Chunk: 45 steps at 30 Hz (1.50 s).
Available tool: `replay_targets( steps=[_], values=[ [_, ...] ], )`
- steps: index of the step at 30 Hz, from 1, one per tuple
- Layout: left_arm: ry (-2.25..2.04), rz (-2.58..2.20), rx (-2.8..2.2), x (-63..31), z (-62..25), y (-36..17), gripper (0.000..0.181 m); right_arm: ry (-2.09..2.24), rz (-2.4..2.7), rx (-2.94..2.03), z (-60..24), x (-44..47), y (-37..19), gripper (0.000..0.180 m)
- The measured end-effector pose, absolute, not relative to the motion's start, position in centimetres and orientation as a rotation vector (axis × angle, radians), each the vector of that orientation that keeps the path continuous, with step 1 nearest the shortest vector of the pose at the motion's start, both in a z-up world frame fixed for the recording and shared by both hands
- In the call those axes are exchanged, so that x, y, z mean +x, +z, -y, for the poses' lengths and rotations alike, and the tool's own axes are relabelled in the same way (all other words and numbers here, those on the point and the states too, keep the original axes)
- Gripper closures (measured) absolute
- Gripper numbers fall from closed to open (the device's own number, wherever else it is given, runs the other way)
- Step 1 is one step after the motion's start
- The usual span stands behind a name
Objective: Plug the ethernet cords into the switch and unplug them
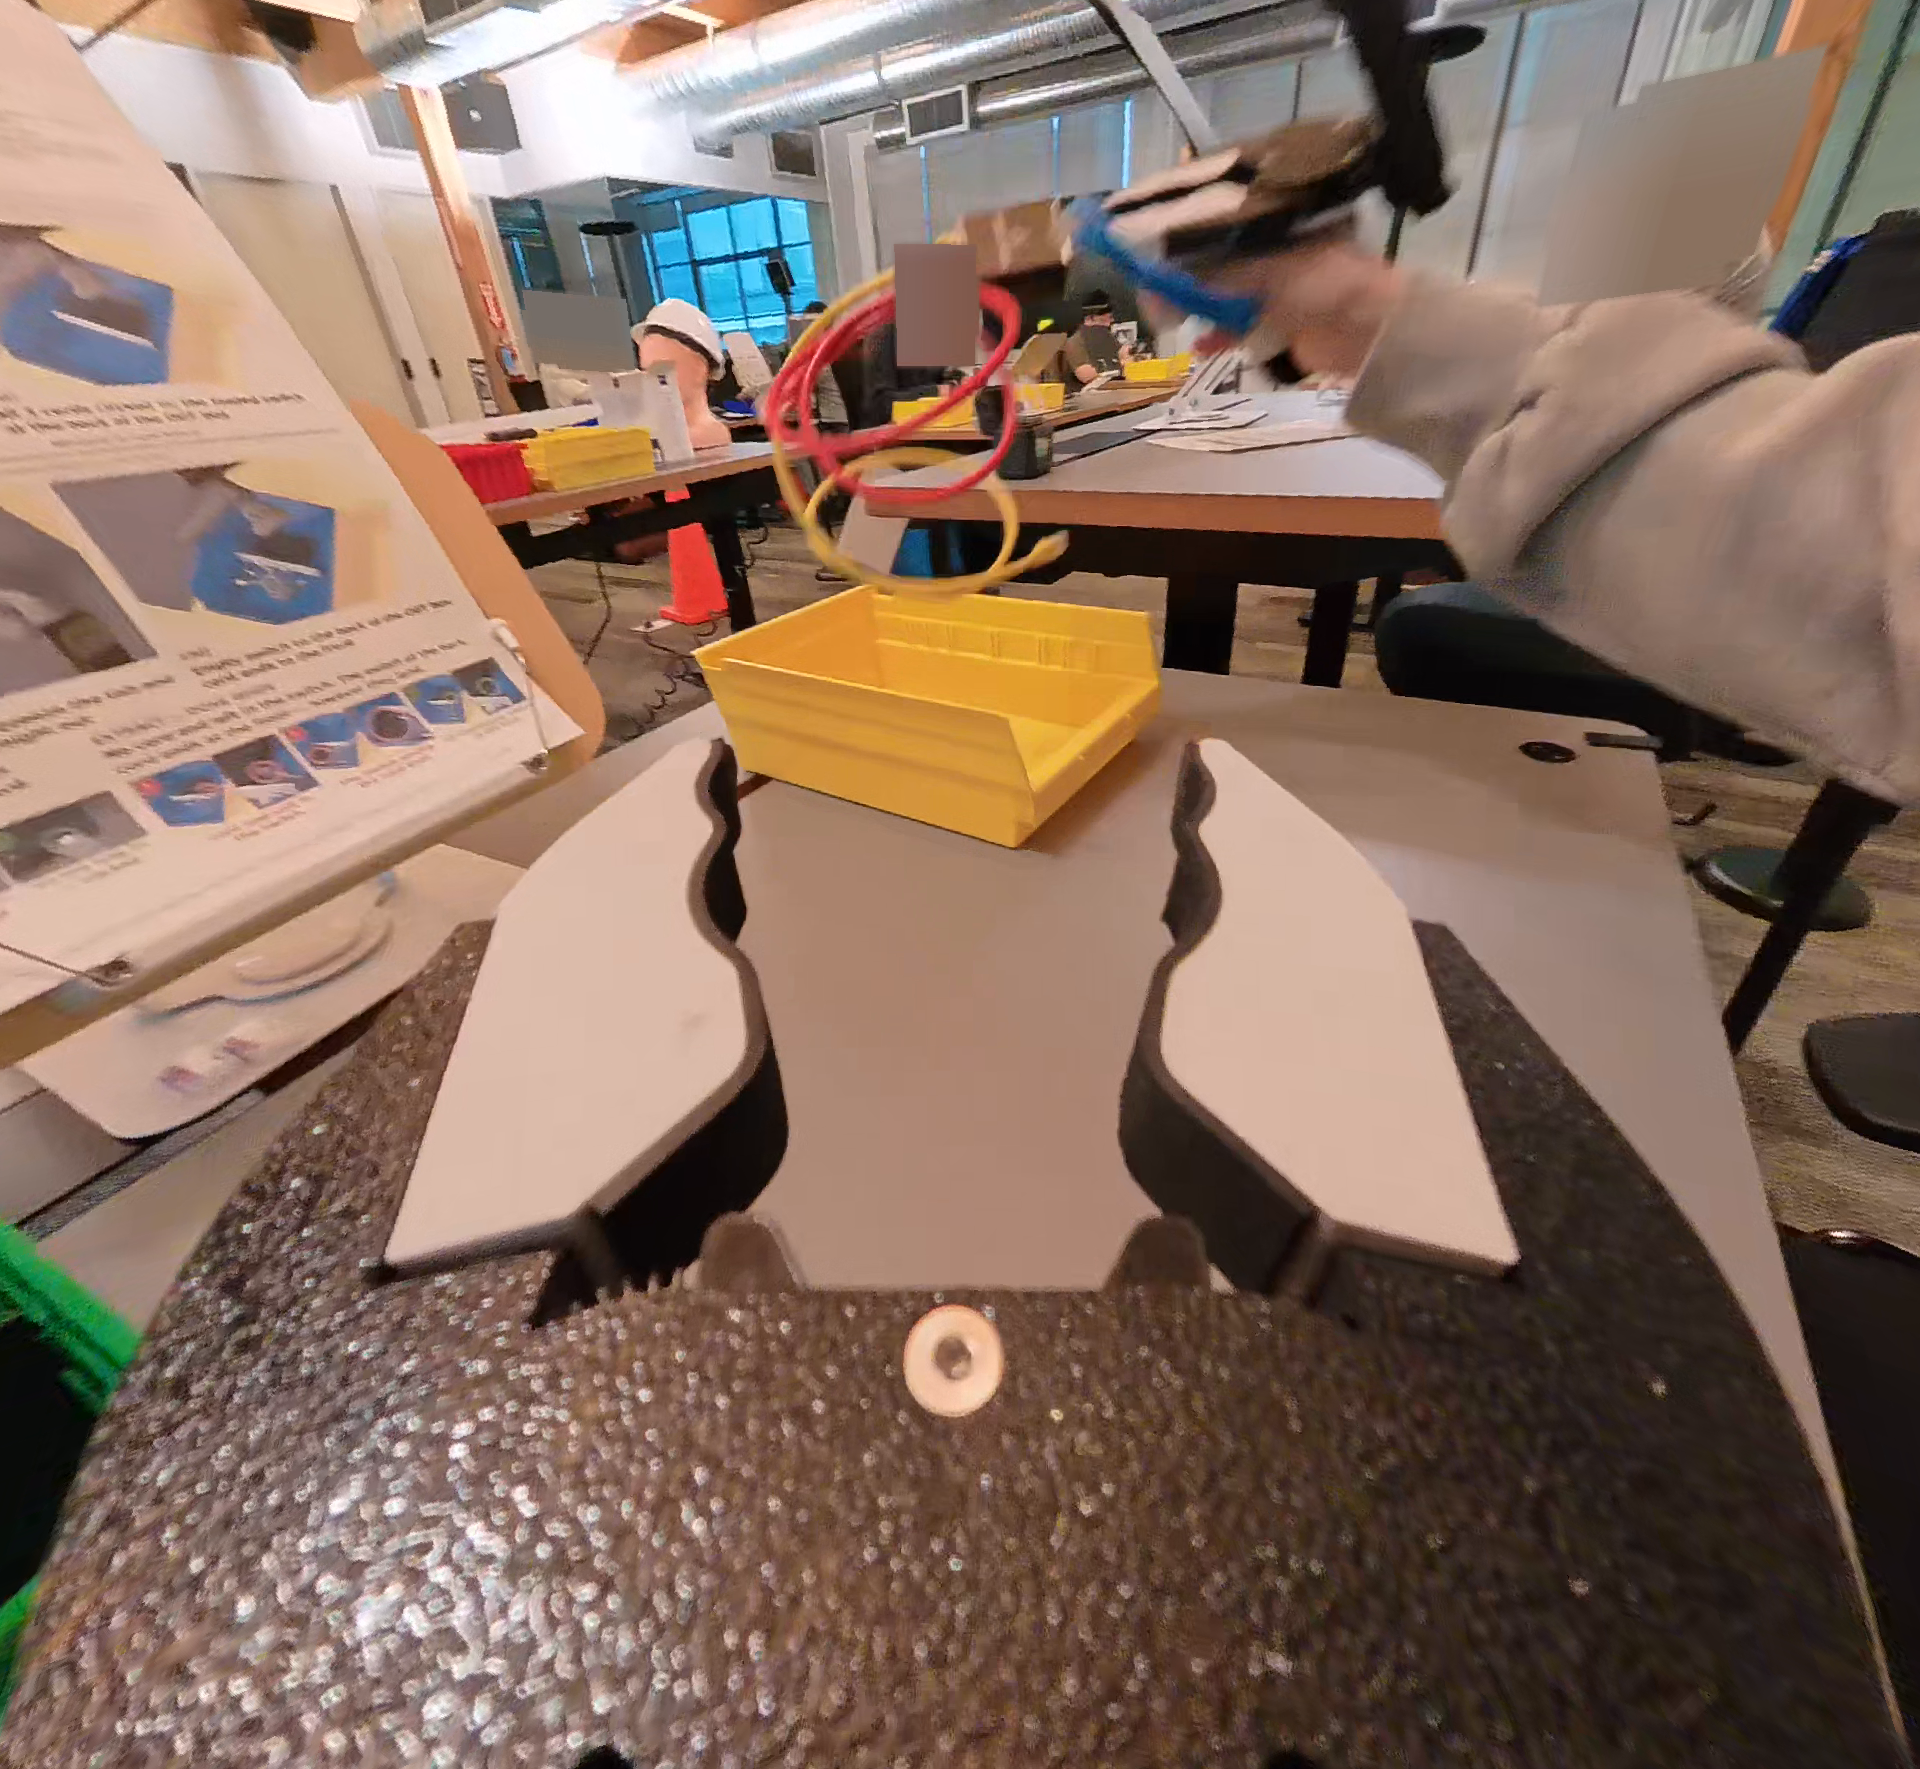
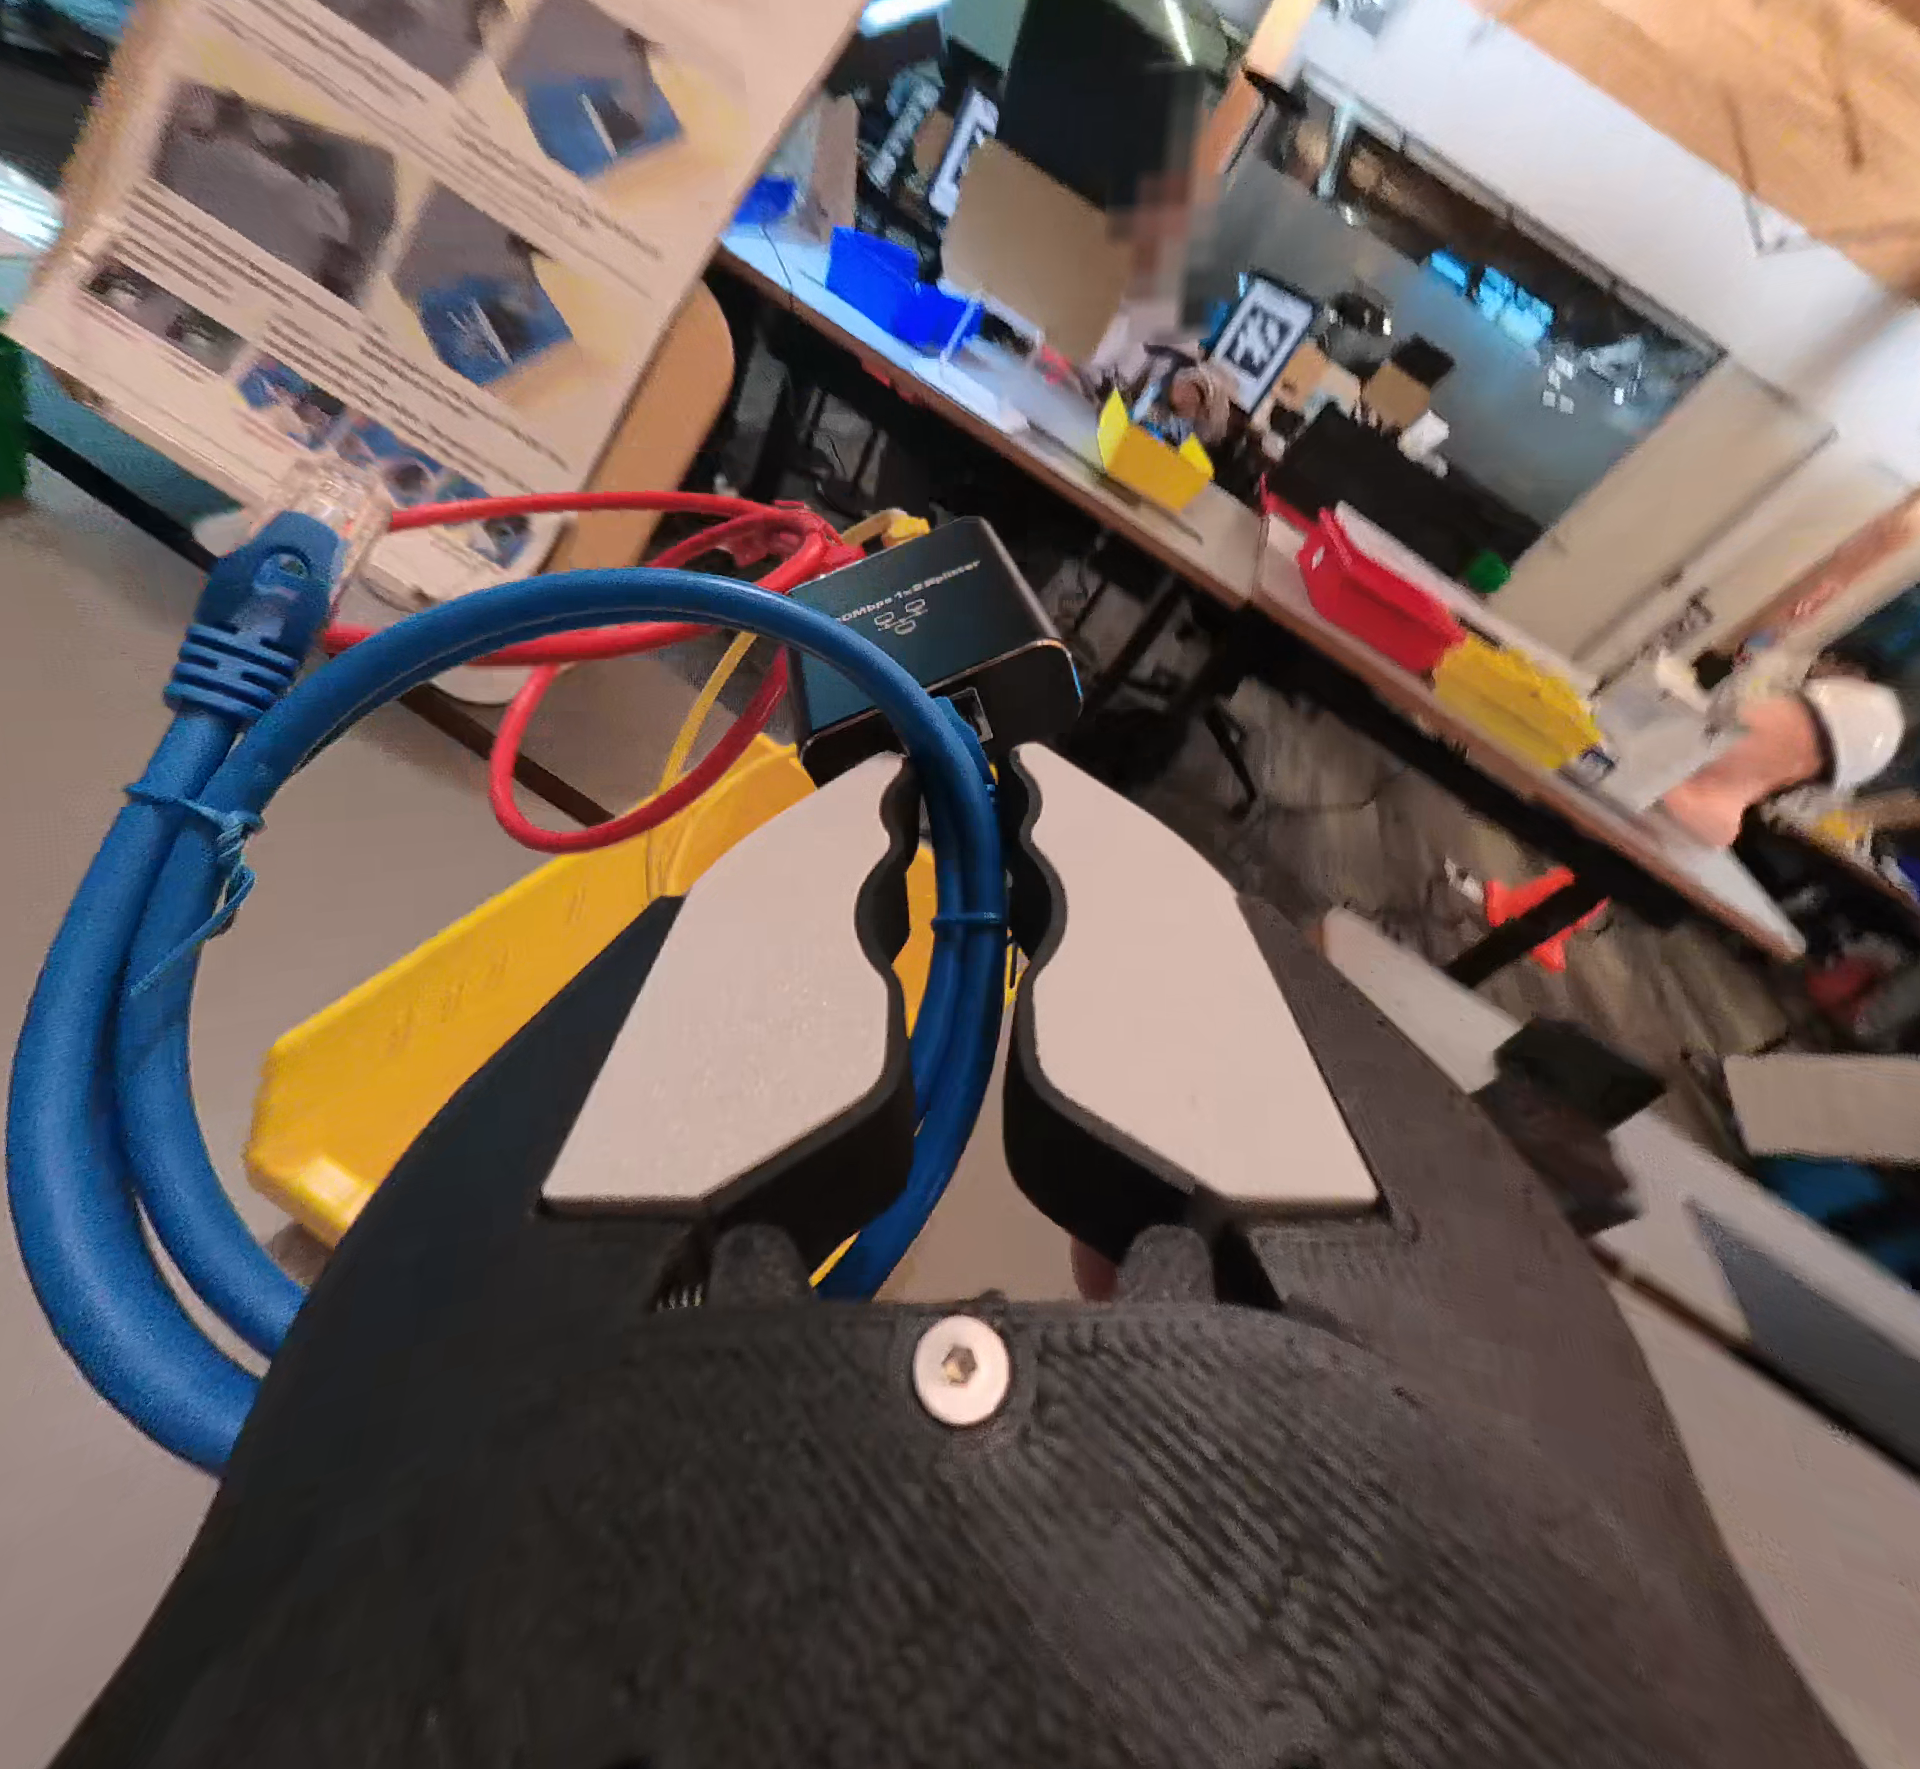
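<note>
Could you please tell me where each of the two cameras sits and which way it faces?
Left wrist view: on the open left gripper, low over the table, facing the yellow bin; a grey sleeve shows.
Right wrist view: on the raised right gripper, tilted, gripping the blue cord by the black switch.
Shared: bin, red cord, instruction board.

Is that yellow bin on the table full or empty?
Empty. The left wrist view looks into the yellow bin and shows only bare walls and floor; the red cord and yellow cord hang above it.
</note>
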<state>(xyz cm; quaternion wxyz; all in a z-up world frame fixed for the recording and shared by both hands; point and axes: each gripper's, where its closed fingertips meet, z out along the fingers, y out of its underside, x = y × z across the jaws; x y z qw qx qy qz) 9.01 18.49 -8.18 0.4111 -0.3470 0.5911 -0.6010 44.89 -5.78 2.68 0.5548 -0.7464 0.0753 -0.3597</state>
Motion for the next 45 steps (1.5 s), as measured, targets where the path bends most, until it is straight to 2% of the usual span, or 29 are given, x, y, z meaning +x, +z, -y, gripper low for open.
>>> replay_targets(
  steps=[6,11,13,15,17,20,23,26,31,40,43,44,45],
  values=[
    [-1.552,-1.562,-0.908,9.5,-17.0,-9.9,0.104,-0.806,-0.472,-1.889,3.5,49.8,-9.8,0.165],
    [-1.426,-1.721,-0.900,9.9,-15.8,-12.6,0.104,-0.903,-0.614,-2.002,2.7,52.2,-15.9,0.163],
    [-1.394,-1.770,-0.903,10.4,-15.1,-13.5,0.104,-0.897,-0.615,-2.114,2.8,52.4,-18.2,0.156],
    [-1.392,-1.804,-0.902,10.8,-14.3,-14.1,0.104,-0.940,-0.634,-2.198,4.0,52.6,-19.1,0.129],
    [-1.392,-1.827,-0.896,11.4,-13.7,-14.5,0.104,-0.947,-0.644,-2.206,5.4,52.3,-18.8,0.113],
    [-1.400,-1.851,-0.915,13.0,-12.7,-14.9,0.105,-0.978,-0.639,-2.024,7.5,51.5,-15.1,0.112],
    [-1.413,-1.864,-1.005,15.8,-11.5,-15.0,0.105,-0.805,-0.683,-1.950,9.1,48.7,-13.0,0.094],
    [-1.437,-1.848,-1.136,19.7,-9.4,-14.5,0.102,-0.595,-0.734,-1.710,10.1,43.9,-11.6,0.095],
    [-1.344,-1.816,-1.357,28.3,-6.2,-15.6,0.096,-0.506,-0.790,-1.525,11.6,36.6,-13.9,0.098],
    [-0.867,-1.730,-1.650,41.1,-5.8,-22.2,0.093,-0.562,-0.780,-1.539,12.5,35.3,-13.5,0.092],
    [-0.649,-1.767,-1.583,42.5,-7.0,-24.5,0.114,-0.484,-0.762,-1.537,11.7,34.9,-13.5,0.093],
    [-0.614,-1.765,-1.552,42.8,-7.4,-24.9,0.137,-0.475,-0.754,-1.532,11.5,34.7,-13.4,0.093],
    [-0.573,-1.730,-1.525,43.0,-8.3,-25.0,0.142,-0.471,-0.744,-1.529,11.4,34.6,-13.2,0.094]
  ],
)
